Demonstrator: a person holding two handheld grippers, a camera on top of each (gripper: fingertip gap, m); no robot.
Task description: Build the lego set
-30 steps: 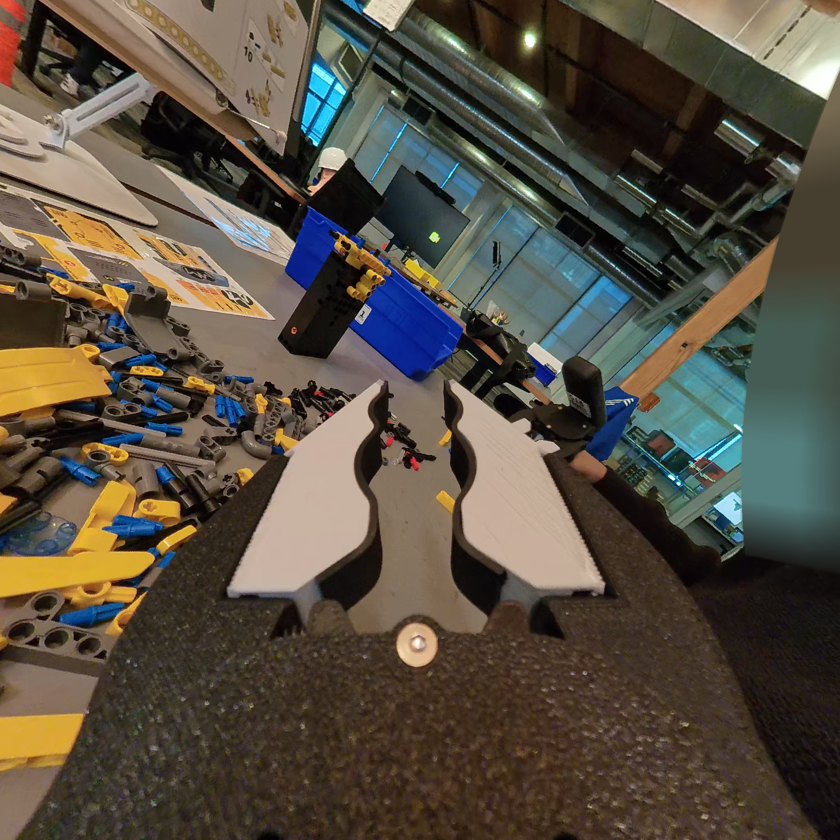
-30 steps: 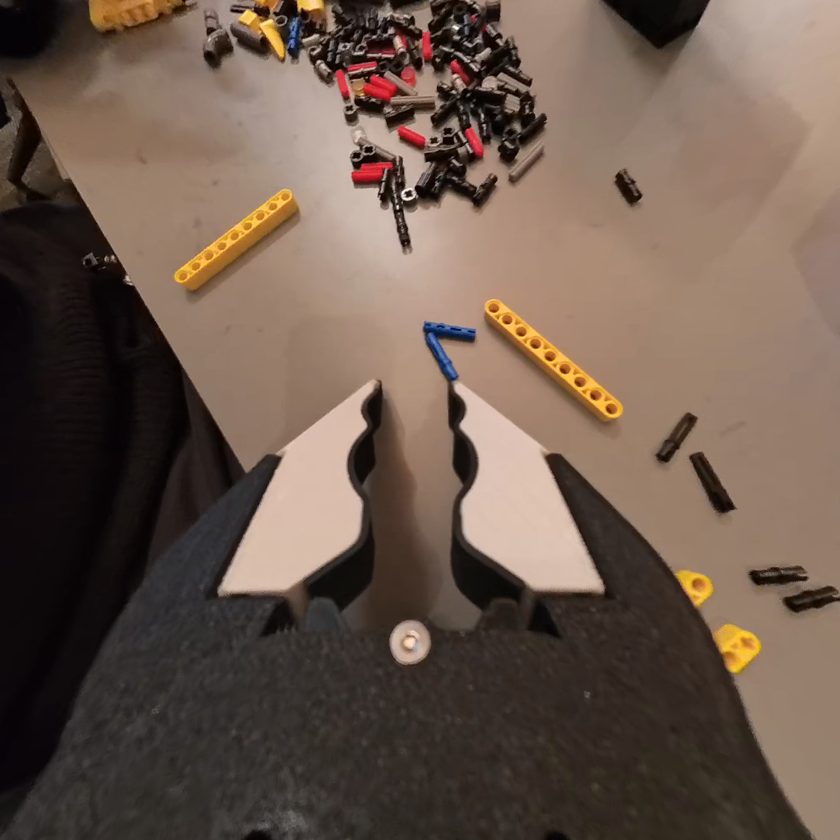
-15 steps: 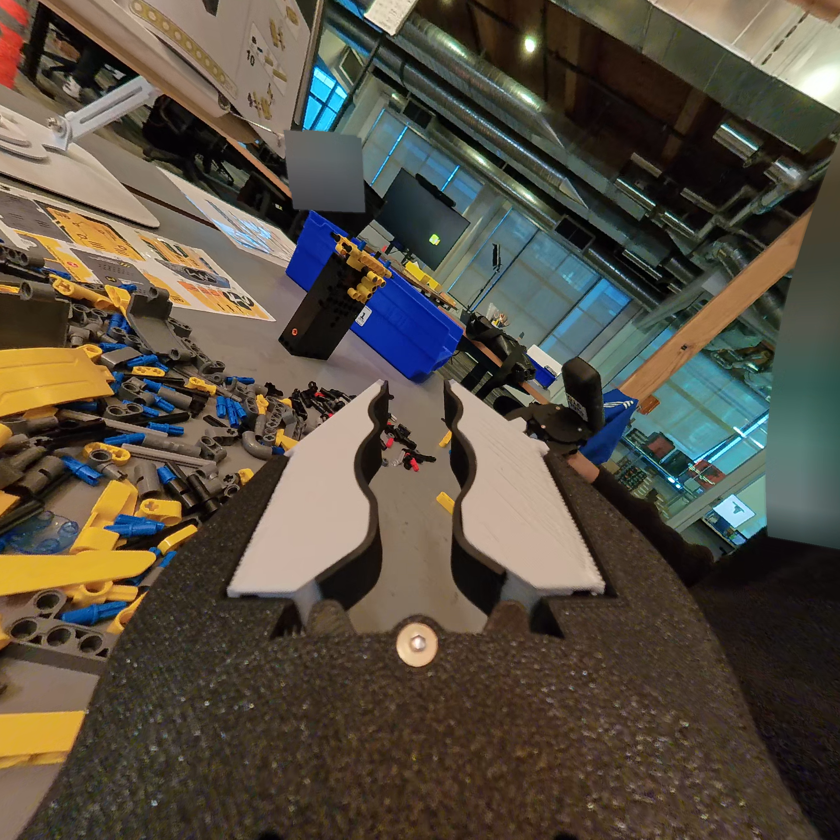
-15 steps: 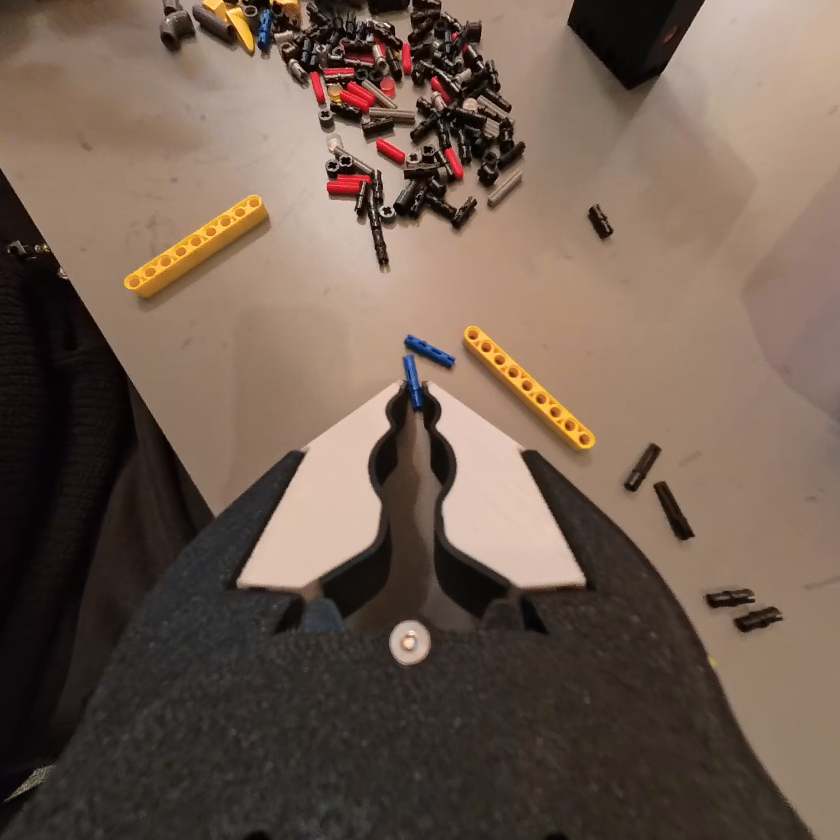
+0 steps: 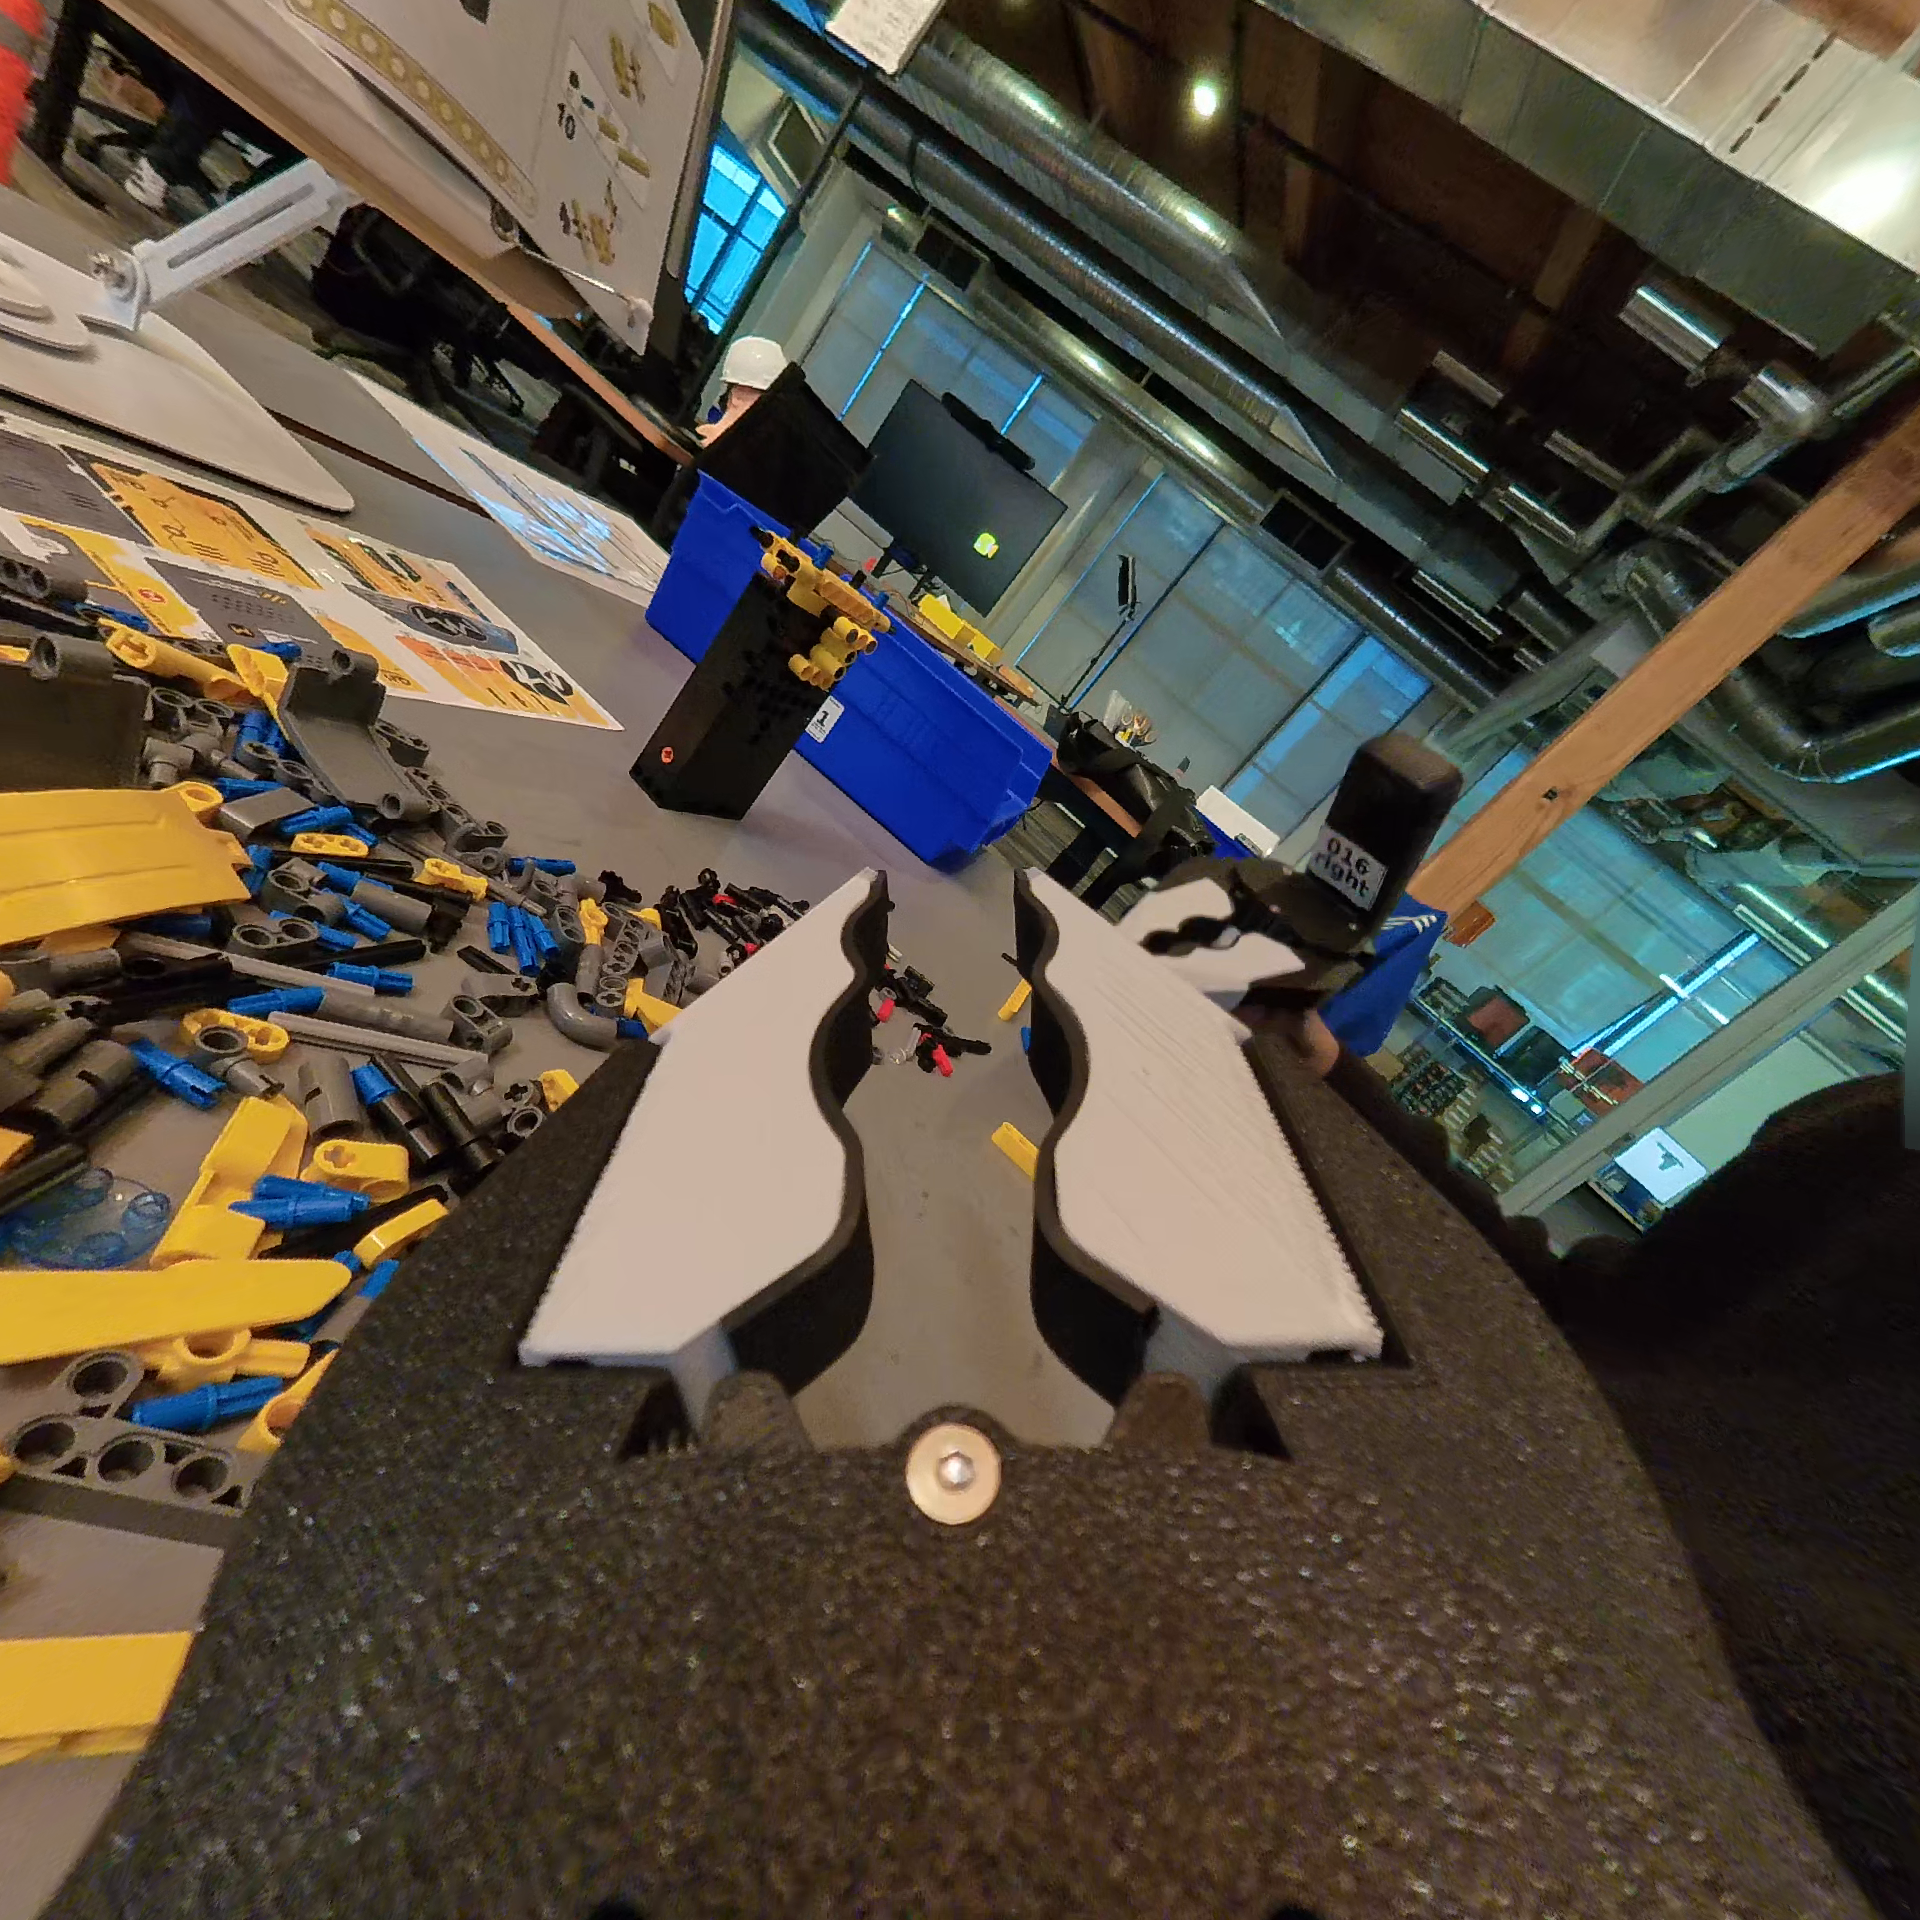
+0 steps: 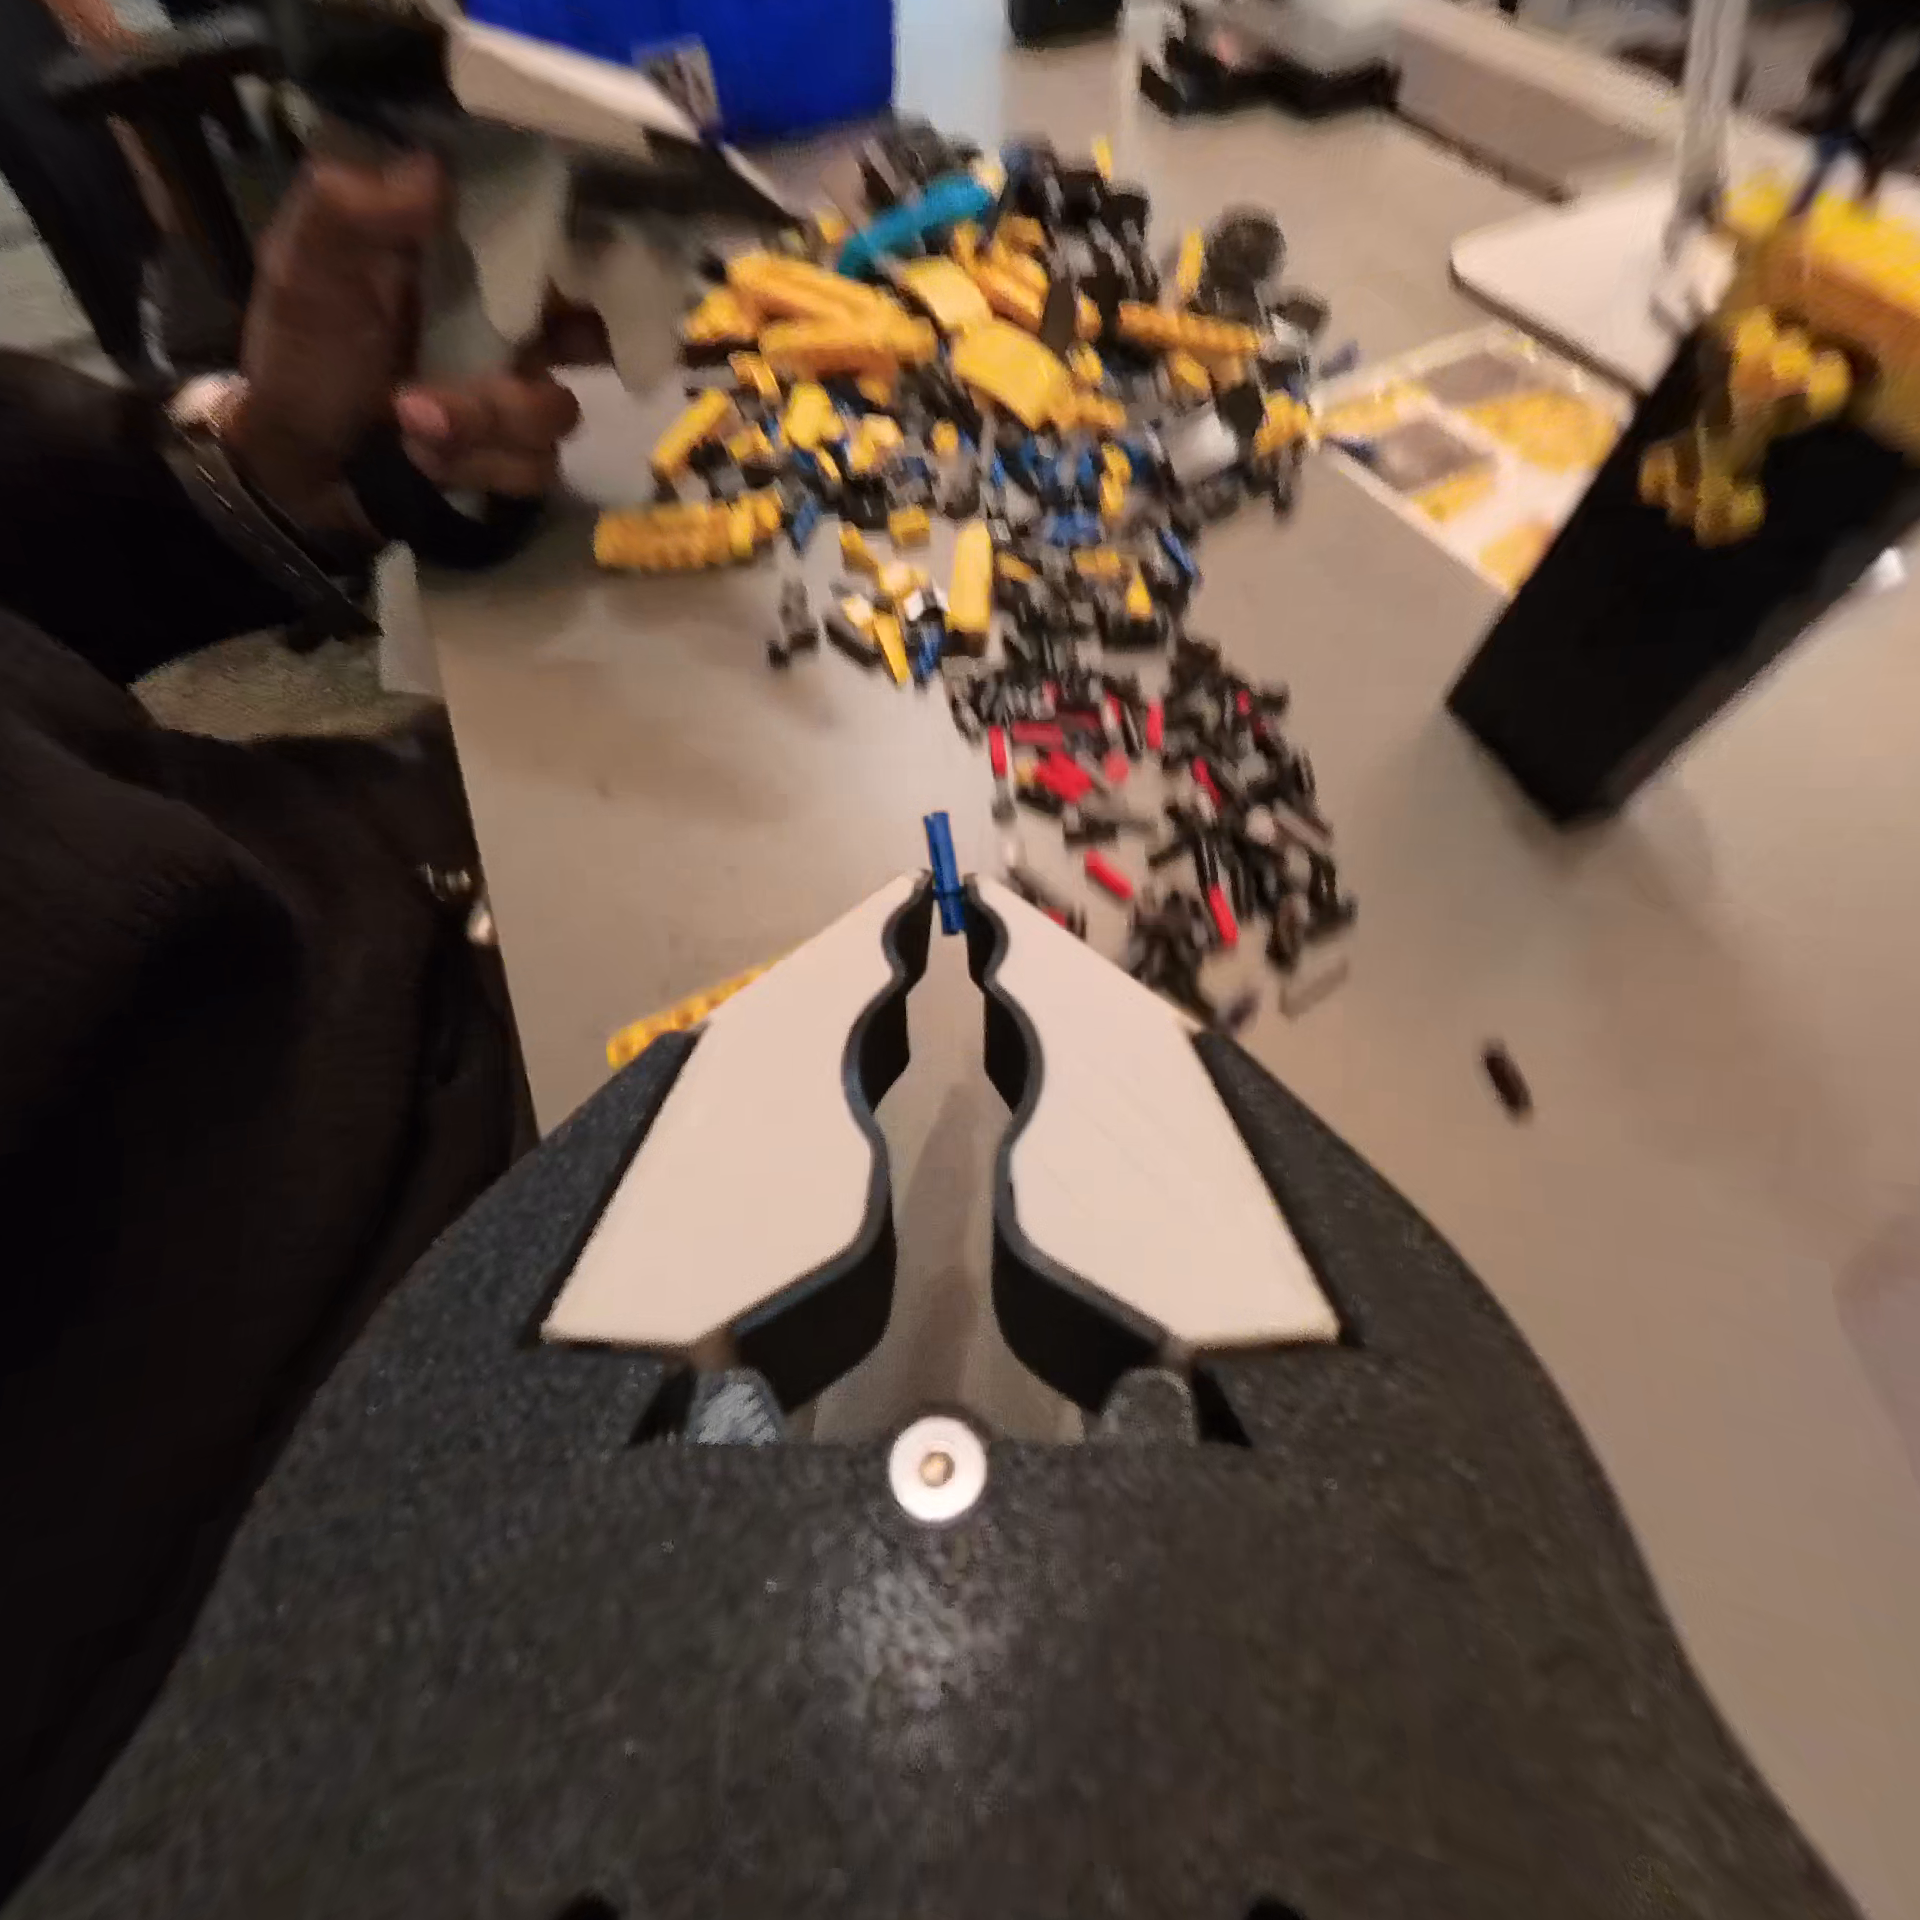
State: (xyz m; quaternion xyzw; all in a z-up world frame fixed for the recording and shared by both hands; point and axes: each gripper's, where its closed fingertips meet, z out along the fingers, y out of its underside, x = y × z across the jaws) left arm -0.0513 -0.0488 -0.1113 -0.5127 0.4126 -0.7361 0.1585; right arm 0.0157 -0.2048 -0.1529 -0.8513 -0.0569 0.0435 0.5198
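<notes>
The right gripper [image 6: 945, 883] pinches a small blue pin [image 6: 943, 871] between its very fingertips, its jaws drawn nearly together on it. The pin is a short, slim plastic peg, bright blue. Its long axis runs almost straight ahead along the line of the fingers, leaning slightly to the left. About half of it sticks out past the tips, and the near end sits in the narrow gap between them. It is held above the grey table [image 6: 665, 769], clear of the surface, with a scatter of black and red pins [image 6: 1174, 821] lying just beyond and to the right. Farther off is a heap of yellow, blue and black parts [image 6: 935, 416] (this view is blurred, so single pieces there cannot be made out). A black box [image 6: 1662, 623] with a yellow assembly on top stands at the right. A yellow beam [image 6: 675, 1023] lies partly hidden beside the left finger.

The left gripper [image 5: 948, 899] is empty, jaws apart, angled low over the table [image 5: 935, 1247]. To its left spreads a pile of parts [image 5: 312, 987] in yellow, blue, grey and black. In its view the right gripper [image 5: 1205, 935] shows past the right finger, and farther back stand the black box [image 5: 738, 717] and a blue bin [image 5: 904, 738].
</notes>
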